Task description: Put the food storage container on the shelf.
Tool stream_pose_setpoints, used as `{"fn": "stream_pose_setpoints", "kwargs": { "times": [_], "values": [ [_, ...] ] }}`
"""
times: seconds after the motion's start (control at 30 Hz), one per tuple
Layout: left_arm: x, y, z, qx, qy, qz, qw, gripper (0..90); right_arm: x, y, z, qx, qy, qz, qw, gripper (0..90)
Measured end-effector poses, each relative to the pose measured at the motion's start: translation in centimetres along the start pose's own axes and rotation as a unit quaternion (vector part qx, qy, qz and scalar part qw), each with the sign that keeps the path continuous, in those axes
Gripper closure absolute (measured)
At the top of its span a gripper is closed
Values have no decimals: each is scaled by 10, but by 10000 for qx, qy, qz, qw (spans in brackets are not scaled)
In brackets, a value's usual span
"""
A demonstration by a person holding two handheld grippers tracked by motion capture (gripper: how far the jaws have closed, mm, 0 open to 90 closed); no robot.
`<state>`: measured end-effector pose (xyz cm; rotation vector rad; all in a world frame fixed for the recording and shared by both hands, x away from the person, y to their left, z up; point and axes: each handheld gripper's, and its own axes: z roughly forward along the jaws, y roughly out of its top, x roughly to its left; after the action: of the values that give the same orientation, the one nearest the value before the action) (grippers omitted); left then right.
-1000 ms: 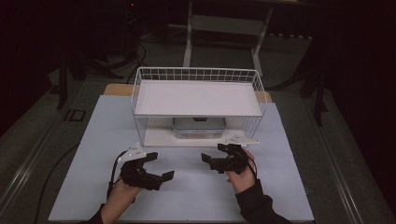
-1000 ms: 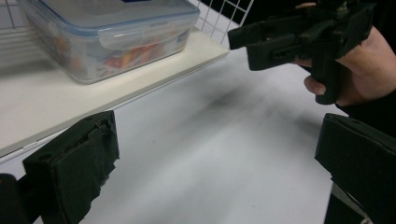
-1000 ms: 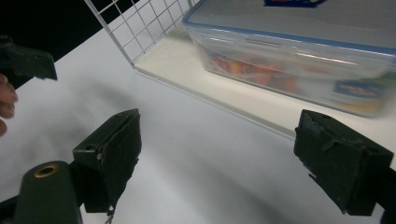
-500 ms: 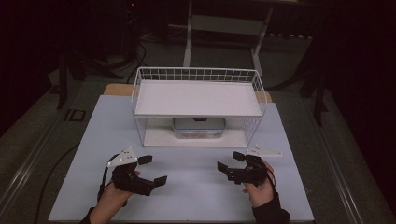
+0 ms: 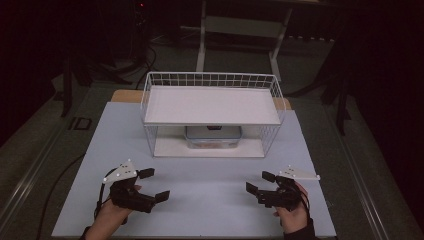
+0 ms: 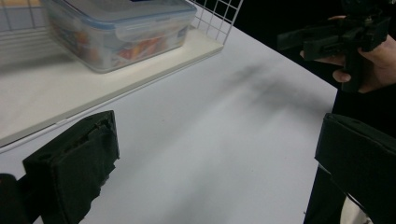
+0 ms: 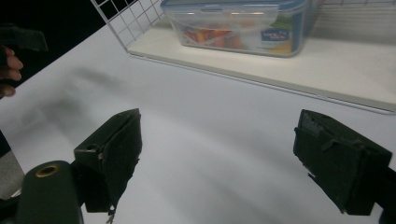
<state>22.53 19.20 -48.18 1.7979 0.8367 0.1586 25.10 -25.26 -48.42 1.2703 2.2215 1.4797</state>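
Both claws, left [image 5: 152, 186] and right [image 5: 259, 183], hover wide open and empty near the bench's [image 5: 210, 185] front edge. The food box [image 5: 213, 136] sits under the wire shelf [image 5: 212, 105]; reaching in carelessly could snag the mesh sides.

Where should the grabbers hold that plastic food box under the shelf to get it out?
Probably by the two short ends of the lidded food container, coming in from the open front of the wire rack. The upper shelf blocks any grab from above, and the box looks too wide for one open left gripper or right gripper.
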Motion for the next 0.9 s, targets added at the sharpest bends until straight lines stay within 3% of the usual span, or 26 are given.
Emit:
{"fn": "stream_pose_setpoints", "kwargs": {
  "times": [0.57, 0.9],
  "values": [
    [8, -24, -12, 13, 232, 53, 9997, 0, -14, -25, -27, 10, -355, -18, 9994, 150],
    [11, -30, -11, -20, 147, -81, 9999, 0, -23, -32, -29, -3, -350, 108, 9993, 150]
  ]
}}
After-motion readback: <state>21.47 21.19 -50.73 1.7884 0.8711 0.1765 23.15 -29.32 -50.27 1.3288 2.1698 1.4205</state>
